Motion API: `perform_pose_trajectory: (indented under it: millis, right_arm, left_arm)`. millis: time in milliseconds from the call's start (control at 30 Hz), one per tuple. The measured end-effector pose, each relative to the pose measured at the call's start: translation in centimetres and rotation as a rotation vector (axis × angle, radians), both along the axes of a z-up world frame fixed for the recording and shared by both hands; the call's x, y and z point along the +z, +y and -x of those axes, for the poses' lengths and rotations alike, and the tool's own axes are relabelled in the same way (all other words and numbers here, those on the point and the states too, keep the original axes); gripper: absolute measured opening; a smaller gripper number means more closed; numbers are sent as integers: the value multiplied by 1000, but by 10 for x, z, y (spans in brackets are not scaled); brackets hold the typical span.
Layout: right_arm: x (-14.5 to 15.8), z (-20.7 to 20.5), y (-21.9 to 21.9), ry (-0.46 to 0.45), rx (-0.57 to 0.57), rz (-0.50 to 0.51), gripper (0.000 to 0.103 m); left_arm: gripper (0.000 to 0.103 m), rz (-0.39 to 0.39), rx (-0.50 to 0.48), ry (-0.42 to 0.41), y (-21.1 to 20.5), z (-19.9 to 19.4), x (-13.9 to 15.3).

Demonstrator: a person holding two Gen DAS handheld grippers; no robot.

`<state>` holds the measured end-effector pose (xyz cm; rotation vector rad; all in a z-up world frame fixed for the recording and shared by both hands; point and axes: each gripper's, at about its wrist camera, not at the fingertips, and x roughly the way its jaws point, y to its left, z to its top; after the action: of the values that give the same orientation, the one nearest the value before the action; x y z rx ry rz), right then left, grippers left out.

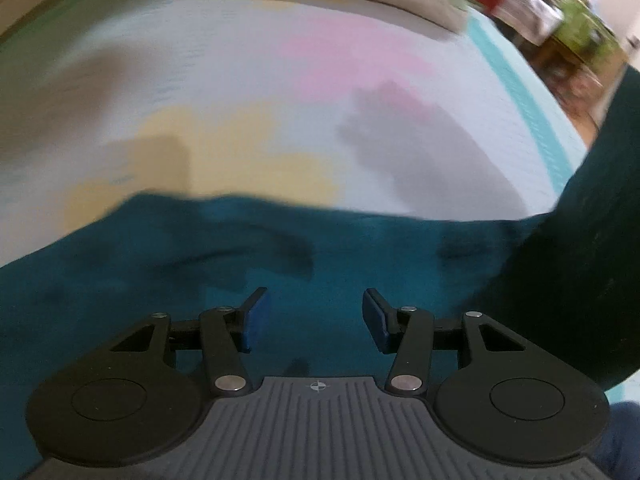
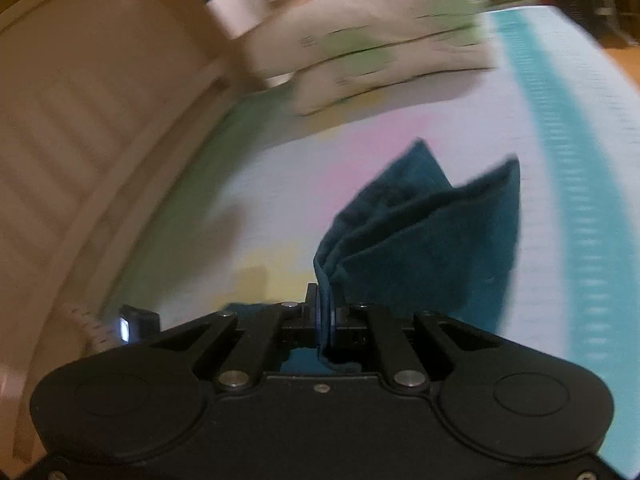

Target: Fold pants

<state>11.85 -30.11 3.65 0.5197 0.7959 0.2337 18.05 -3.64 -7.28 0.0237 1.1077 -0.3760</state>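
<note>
No readable text, labels or numbers; both views motion-blurred, background packaging print illegible.

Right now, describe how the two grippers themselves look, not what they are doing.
Both are black plastic. The left gripper has blue rectangular pads, linkage arms with silver pivot pins, two round disc housings and a grey ribbed plate bearing a small crosshair mark. The right gripper has the same discs, linkages and silver pins, with thin blue pads; its centre plate is plain black. No cables or sleeves show.

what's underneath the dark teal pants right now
The dark teal fabric pants lie on a white bed sheet with pink and yellow patches. Whatever sits directly beneath the cloth is covered.
</note>
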Motion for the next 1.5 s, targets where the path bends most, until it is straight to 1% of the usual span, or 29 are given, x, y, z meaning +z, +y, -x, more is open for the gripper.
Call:
perform_pose_trajectory:
  millis: [100, 167, 267, 333, 367, 400, 467, 533, 600, 633, 700, 800, 867, 967, 1067, 1100, 1133, 1167, 1233, 1333, 1467, 1500]
  right_arm:
    - [-27, -25, 55, 20, 69, -65, 12]
    - [-54, -41, 94, 41, 104, -69, 12]
    - [-107, -55, 148, 127, 150, -58, 12]
    - [-142, -57, 178, 182, 194, -23, 14]
    - [-152, -54, 188, 193, 214, -5, 14]
    - [-159, -52, 195, 193, 229, 16, 20]
    - [-161, -45, 196, 171, 232, 26, 25]
    - [-150, -38, 183, 143, 223, -21, 41]
    - [-136, -31, 164, 99, 183, -43, 46]
    - [-130, -28, 154, 87, 160, -26, 46]
    - [-128, -26, 137, 98, 139, 24, 46]
    - [-132, -16, 134, 142, 129, 91, 36]
    - [-136, -7, 131, 146, 103, 148, 36]
    - [-144, 0, 129, 183, 98, 141, 37]
    - [-158, 2, 138, 242, 121, 163, 37]
    - [-164, 2, 140, 272, 128, 170, 39]
    - [-171, 4, 142, 299, 128, 183, 39]
    - [-173, 8, 143, 281, 118, 197, 39]
    - [-175, 13, 143, 258, 117, 207, 39]
    - [-175, 15, 137, 264, 100, 184, 39]
    - [-175, 17, 132, 269, 92, 163, 38]
    - [-175, 18, 131, 268, 92, 162, 38]
  left_arm:
    - [49, -3, 87, 4, 55, 12, 1]
    - [49, -10, 133, 9, 83, 18, 2]
    - [49, -16, 207, 26, 119, 28, -3]
    - [49, -3, 239, 37, 134, 34, -7]
    - [49, 1, 249, 43, 140, 35, -9]
    - [49, 3, 256, 48, 143, 37, -10]
    - [49, 11, 255, 47, 149, 40, -9]
    - [49, 20, 251, 37, 148, 40, -5]
    - [49, 35, 244, 23, 148, 39, -1]
    - [49, 42, 239, 19, 148, 42, 1]
    - [49, 59, 232, 9, 141, 47, 4]
    - [49, 81, 211, 7, 130, 51, 2]
    - [49, 80, 195, 15, 121, 51, -2]
    - [49, 98, 171, 23, 109, 56, -8]
    - [49, 77, 130, 40, 95, 59, -18]
    - [49, 61, 120, 44, 92, 63, -22]
    - [49, 36, 106, 65, 89, 64, -31]
    - [49, 12, 97, 90, 87, 64, -40]
    - [49, 5, 84, 45, 87, 69, -39]
    - [49, 24, 116, 38, 94, 71, -31]
    - [50, 58, 201, -48, 124, 79, -10]
    - [53, 66, 221, -63, 132, 80, -3]
